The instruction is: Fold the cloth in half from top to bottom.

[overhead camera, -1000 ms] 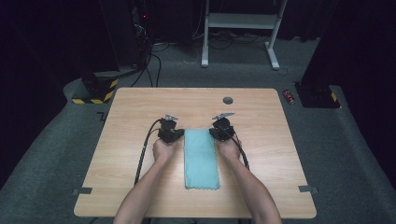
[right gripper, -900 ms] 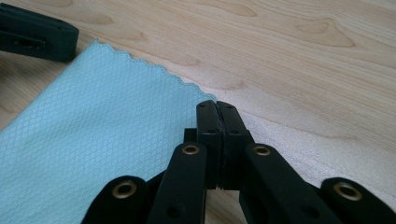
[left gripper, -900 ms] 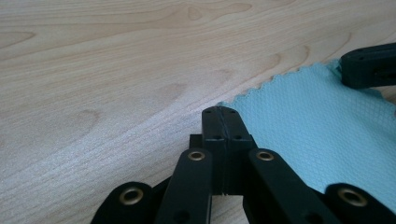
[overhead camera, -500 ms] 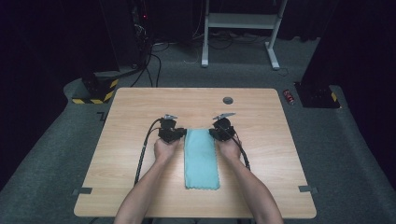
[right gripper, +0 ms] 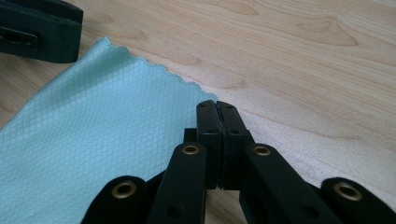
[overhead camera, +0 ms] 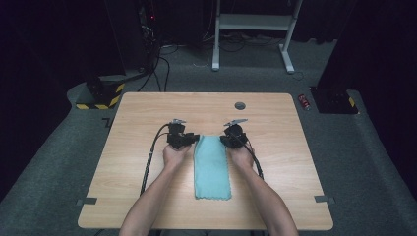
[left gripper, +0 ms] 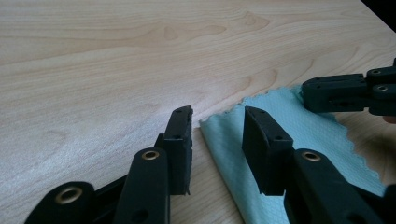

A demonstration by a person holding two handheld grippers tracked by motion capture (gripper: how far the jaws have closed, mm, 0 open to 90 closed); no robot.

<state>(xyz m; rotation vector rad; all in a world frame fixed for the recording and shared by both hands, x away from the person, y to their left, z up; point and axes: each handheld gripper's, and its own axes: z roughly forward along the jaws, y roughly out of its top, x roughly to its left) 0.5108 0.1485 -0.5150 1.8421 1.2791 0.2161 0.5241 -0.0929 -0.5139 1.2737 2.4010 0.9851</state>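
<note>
Both tongs sit at my cloth's [overhead camera: 212, 166] far corners, mid-table [overhead camera: 147, 196]. My left tongs [left gripper: 217, 128] have just been opening, released; my right tongs [right gripper: 217, 109] pinch its corner.

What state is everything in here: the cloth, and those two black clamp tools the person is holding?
Cloth: folded into a long strip, lying flat on the table.
Left gripper: open; its jaws have just been opening, the cloth's corner lying between them, free of the pads.
Right gripper: jaws pressed together at the cloth's other far corner; whether they pinch the fabric cannot be told.
</note>
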